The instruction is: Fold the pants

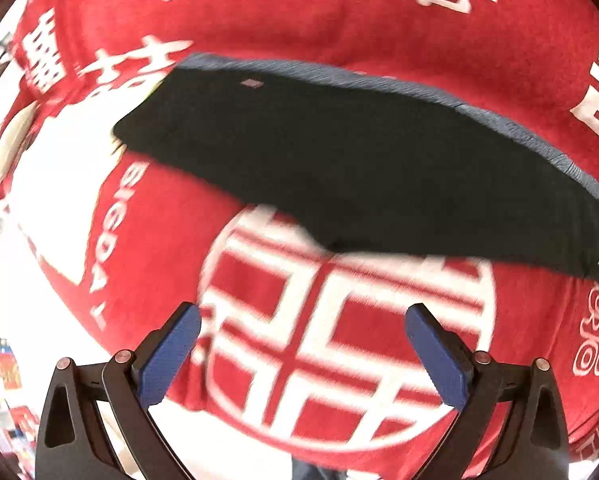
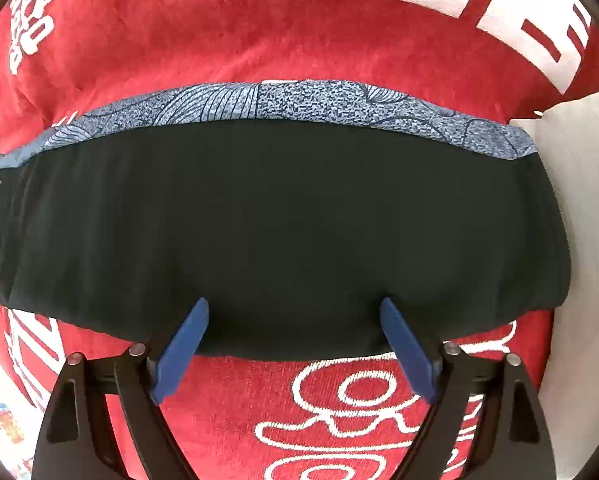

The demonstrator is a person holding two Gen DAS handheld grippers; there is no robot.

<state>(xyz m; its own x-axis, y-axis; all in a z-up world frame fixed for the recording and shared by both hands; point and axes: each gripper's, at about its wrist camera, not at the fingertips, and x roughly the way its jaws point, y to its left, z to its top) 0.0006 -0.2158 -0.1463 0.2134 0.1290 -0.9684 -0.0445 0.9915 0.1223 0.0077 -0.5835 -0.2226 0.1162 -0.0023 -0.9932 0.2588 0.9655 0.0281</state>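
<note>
Red plush blanket (image 2: 171, 40) with large white characters covers the whole work surface, and on it lie the black pants (image 2: 275, 232), already doubled into a long, flat band with a strip of blue patterned fabric (image 2: 299, 102) showing along its far edge. Seen from the right wrist, the right gripper (image 2: 295, 308) points down over the near edge of the band, its blue pads spread wide with nothing pinched between them; whether the tips touch the cloth cannot be told. From the left wrist, the left gripper (image 1: 303, 314) hangs clear of the pants (image 1: 359, 176) over bare blanket (image 1: 259, 20), jaws likewise spread and empty. A pale cushion or sheet (image 2: 579, 184) borders the right end of the garment. At least one fold appears finished and released; the band looks long enough that a further fold end to end, and some smoothing, may remain.
</note>
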